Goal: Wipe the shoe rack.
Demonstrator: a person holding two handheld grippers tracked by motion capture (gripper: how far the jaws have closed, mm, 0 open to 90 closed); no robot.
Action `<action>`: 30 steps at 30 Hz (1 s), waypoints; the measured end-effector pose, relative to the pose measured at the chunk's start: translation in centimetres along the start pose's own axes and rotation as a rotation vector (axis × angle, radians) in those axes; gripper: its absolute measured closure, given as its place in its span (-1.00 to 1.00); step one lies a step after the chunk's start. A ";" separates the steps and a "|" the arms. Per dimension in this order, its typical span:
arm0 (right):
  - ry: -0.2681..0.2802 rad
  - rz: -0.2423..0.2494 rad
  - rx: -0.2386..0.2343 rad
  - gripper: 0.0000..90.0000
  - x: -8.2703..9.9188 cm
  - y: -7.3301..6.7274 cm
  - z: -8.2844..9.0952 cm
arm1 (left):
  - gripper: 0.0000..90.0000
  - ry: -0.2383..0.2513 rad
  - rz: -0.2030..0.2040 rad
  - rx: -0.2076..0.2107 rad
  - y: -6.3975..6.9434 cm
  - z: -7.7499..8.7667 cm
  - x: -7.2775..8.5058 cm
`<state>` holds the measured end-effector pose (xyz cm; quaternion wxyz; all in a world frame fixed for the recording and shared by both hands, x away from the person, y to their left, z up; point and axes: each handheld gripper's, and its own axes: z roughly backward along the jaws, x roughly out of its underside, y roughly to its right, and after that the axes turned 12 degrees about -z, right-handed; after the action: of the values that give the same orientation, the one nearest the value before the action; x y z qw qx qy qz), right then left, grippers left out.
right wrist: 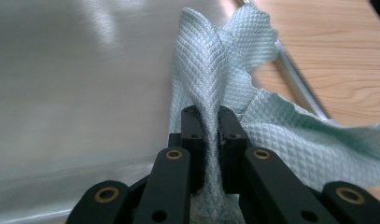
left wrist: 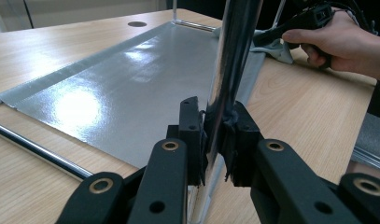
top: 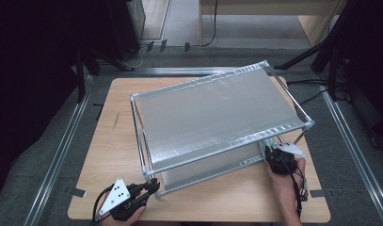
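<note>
A metal rack with two silver shelves (top: 217, 113) stands on the wooden table (top: 111, 141). My left gripper (top: 154, 184) is at the rack's front left corner. In the left gripper view its jaws (left wrist: 215, 135) are shut on the chrome upright post (left wrist: 232, 65), just above the lower shelf (left wrist: 131, 84). My right gripper (top: 270, 151) is at the front right corner, under the top shelf. In the right gripper view it (right wrist: 210, 135) is shut on a pale green waffle cloth (right wrist: 211, 70), which bunches up over the lower shelf (right wrist: 75, 84).
Bare table runs along the left of the rack and in front of it. A thin chrome rod (right wrist: 299, 84) edges the shelf beside the cloth. Aluminium rails (top: 62, 150) frame the table, and dark stands and cables (top: 321, 89) sit at the back right.
</note>
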<state>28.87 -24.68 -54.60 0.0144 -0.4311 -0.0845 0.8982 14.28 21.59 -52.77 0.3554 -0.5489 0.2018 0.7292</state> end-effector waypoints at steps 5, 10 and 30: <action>-0.009 0.025 -0.033 0.87 0.7 -1.6 0.3 | 0.76 -0.001 0.002 -0.004 0.0 0.0 0.0; -0.013 0.039 -0.065 0.87 1.4 -3.2 0.6 | 0.76 -0.002 0.006 -0.005 0.0 0.0 0.0; -0.081 0.237 -0.329 0.88 6.6 -17.4 2.0 | 0.76 0.005 0.044 0.002 0.6 -0.7 -0.2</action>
<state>22.37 -7.15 -55.59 -0.1656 -0.3979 -0.1794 0.8843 14.34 20.63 -52.84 0.3394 -0.5457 0.2156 0.7352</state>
